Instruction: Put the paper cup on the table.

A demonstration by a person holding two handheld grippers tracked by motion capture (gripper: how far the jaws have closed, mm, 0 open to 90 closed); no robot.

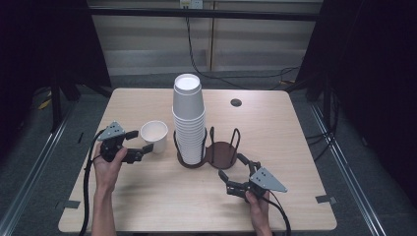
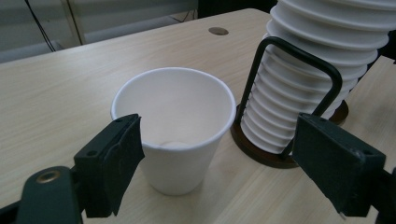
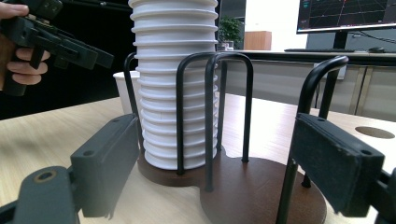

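- A single white cup (image 1: pixel 154 134) stands upright on the table (image 1: pixel 147 206), towards the left edge and about midway between the near and far edges, mouth up.
- The left gripper (image 1: pixel 139 141) sits just left of this cup with its jaws spread around it. In the left gripper view the cup (image 2: pixel 175 128) stands between the two pads; one pad (image 2: pixel 122 154) overlaps the rim on the picture's left, while the other pad stands clear of the cup wall. The cup is not clamped.
- A tall stack (image 1: pixel 189 120) of white cups stands near the table's middle, in the left bay of a dark wooden holder (image 1: pixel 222 153) with black wire loops.
- The single cup is just beside the holder, apart from it.
- The holder's right bay has nothing in it.
- The right gripper (image 1: pixel 233 167) rests low by the near right part of the table, jaws wide, pointing at the right bay. In the right gripper view the stack (image 3: pixel 176 84) and the loops show between the spread jaws, nothing gripped.
- A small round hole (image 1: pixel 236 103) lies in the tabletop near the far edge.
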